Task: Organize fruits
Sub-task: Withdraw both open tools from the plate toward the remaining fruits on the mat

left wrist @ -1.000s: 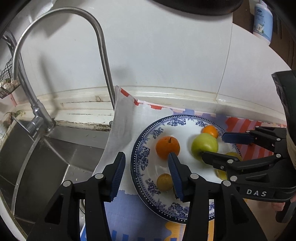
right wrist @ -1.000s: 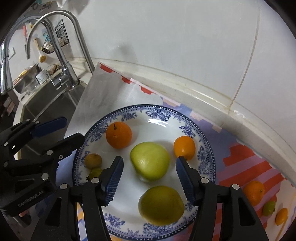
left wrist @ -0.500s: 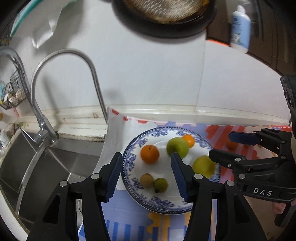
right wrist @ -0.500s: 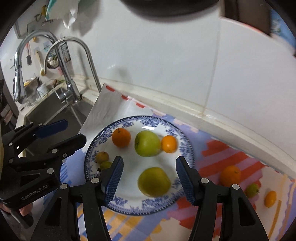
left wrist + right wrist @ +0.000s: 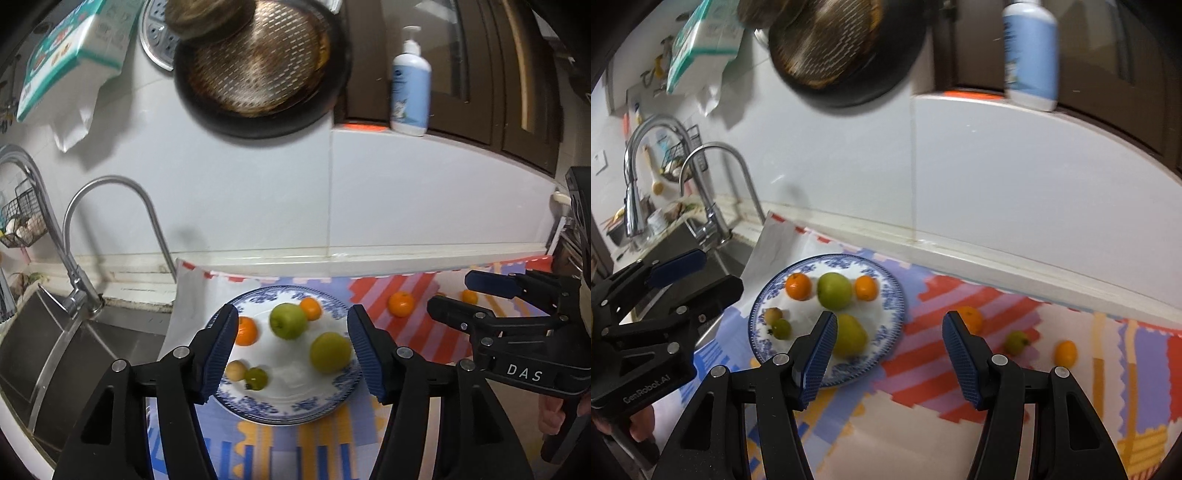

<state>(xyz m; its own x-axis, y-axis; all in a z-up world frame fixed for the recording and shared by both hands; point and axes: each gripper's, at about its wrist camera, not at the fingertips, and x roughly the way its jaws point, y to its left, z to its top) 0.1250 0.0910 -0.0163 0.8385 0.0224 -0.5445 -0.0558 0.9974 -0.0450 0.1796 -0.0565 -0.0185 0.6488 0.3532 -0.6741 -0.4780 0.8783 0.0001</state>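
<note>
A blue-patterned white plate (image 5: 317, 404) (image 5: 890, 291) sits on a colourful mat and holds several fruits: a green apple (image 5: 288, 320) (image 5: 834, 290), a yellow-green pear (image 5: 330, 351) (image 5: 851, 335), two oranges (image 5: 246, 331) (image 5: 866, 288) and two small fruits (image 5: 256, 377). On the mat to the right lie an orange (image 5: 971, 318), a small green fruit (image 5: 1015, 341) and a small orange fruit (image 5: 1065, 353). My left gripper (image 5: 291, 349) is open and empty above the plate. My right gripper (image 5: 888, 354) is open and empty above the plate's right edge.
A steel sink (image 5: 44, 354) with a curved tap (image 5: 110, 206) lies left of the mat. The white tiled wall (image 5: 369, 206) stands behind. A dark pan (image 5: 258, 62) hangs above, and a soap bottle (image 5: 410, 85) stands on a ledge.
Both grippers have risen and pulled back from the plate, so the fruits look smaller and more wall shows. The loose fruits on the mat have come into view.
</note>
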